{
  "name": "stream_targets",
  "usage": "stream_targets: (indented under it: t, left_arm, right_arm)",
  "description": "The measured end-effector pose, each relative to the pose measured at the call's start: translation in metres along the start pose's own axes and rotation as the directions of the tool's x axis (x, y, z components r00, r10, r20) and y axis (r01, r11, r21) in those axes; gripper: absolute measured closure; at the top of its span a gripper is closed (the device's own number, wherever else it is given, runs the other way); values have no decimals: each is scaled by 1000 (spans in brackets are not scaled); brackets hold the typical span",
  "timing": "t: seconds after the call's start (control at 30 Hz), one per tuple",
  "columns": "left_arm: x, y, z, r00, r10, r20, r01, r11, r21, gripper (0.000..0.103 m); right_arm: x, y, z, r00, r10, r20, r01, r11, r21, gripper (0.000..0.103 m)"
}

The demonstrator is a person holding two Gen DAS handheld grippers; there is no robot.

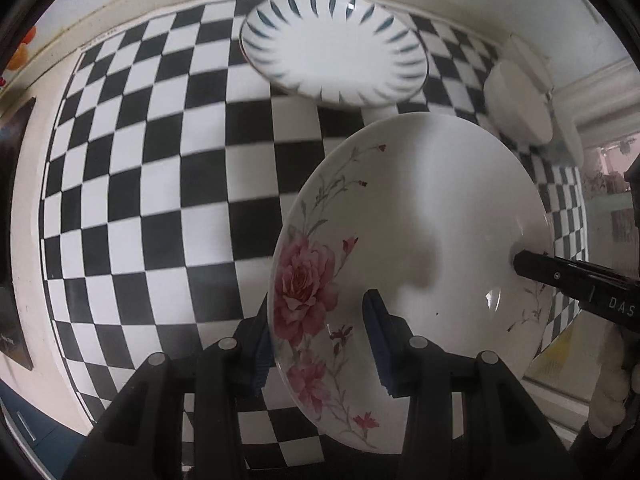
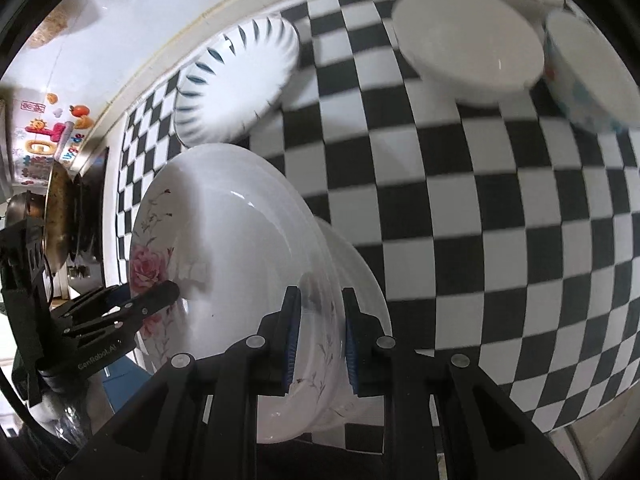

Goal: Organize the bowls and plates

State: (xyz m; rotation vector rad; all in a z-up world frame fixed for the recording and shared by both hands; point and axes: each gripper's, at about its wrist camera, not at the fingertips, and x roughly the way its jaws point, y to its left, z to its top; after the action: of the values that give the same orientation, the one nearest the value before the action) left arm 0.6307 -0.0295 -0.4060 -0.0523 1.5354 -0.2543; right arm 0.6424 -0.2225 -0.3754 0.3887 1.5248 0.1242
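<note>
A white plate with pink flowers is held tilted above the checkered tablecloth. My left gripper is shut on its near rim, with the blue pads on either side of the edge. My right gripper is shut on the opposite rim of the floral plate. Further white rims show stacked under it in the right wrist view. Each gripper shows in the other's view: the right gripper at the plate's right edge, the left gripper at its left edge. A white plate with blue dashes lies at the back.
White bowls and a patterned bowl stand at the cloth's far right; the bowls also show in the left wrist view. The blue-dashed plate lies near the wall. A pan stands on the stove to the left.
</note>
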Motion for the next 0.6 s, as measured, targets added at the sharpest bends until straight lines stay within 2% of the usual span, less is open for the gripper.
stream_targets:
  t: [0.37,0.6]
  left_arm:
    - [26,-10,-9,996,40,-76,-39,999,8,64]
    - [38,-27,-9,988,103,-119,-100,995,29,63]
  right_arm:
    - [34,-14,-21,998,-30,-61,30,1000,-5,82]
    - [38,-10,-24,996,-68,-63,66,997,-41,82]
